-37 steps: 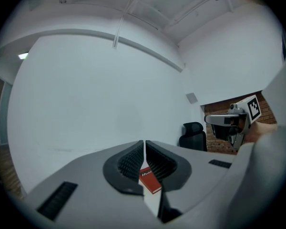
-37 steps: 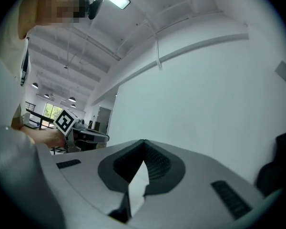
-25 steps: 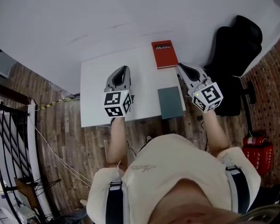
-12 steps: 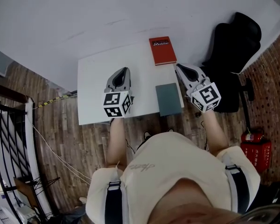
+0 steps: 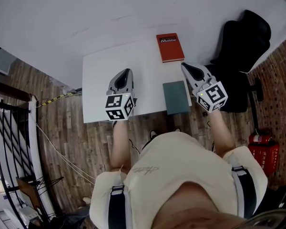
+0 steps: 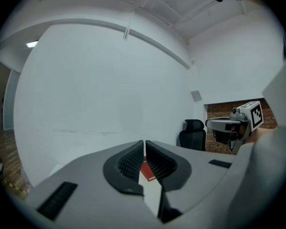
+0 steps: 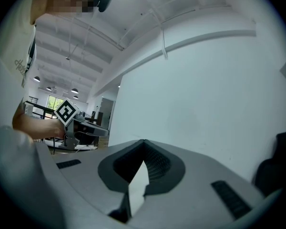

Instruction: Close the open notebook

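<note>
White table (image 5: 105, 80) at frame centre, black chair (image 5: 243, 46) upper right, left hand-held gripper (image 5: 127, 72) over the table, jaws pressed together and empty, right hand-held gripper (image 5: 185, 67) likewise at the table's right edge, grey notebook (image 5: 176, 97) lying closed between them, red book (image 5: 170, 47) above it

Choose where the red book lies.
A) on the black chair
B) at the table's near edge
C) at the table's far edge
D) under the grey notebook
C: the red book lies at the far edge of the table, beyond the grey notebook and apart from it.
</note>
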Motion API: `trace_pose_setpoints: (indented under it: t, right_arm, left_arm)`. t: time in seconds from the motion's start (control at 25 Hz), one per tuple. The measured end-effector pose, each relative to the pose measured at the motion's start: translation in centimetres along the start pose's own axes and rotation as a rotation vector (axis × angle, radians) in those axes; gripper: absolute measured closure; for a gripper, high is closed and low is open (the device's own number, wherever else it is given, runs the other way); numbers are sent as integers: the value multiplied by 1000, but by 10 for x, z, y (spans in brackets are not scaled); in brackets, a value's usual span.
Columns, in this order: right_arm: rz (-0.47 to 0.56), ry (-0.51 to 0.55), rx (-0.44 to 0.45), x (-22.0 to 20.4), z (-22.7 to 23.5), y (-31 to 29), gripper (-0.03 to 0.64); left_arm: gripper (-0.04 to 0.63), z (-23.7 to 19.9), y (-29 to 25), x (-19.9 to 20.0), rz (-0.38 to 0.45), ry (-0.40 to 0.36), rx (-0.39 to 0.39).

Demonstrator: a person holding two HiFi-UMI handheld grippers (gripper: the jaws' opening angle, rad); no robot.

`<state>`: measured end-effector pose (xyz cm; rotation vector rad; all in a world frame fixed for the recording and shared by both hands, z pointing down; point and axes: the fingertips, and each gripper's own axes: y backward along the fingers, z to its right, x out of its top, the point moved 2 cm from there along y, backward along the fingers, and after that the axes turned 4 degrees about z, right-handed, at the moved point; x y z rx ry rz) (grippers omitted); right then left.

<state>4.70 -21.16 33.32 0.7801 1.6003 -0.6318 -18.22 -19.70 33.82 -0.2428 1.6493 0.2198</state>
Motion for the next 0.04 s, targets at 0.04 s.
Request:
trace_pose_setpoints:
  t: [0.04]
  right_arm:
    - [0,0,1,0,0,-1,610]
  left_arm:
    - [567,-1,1,0,1,2,2]
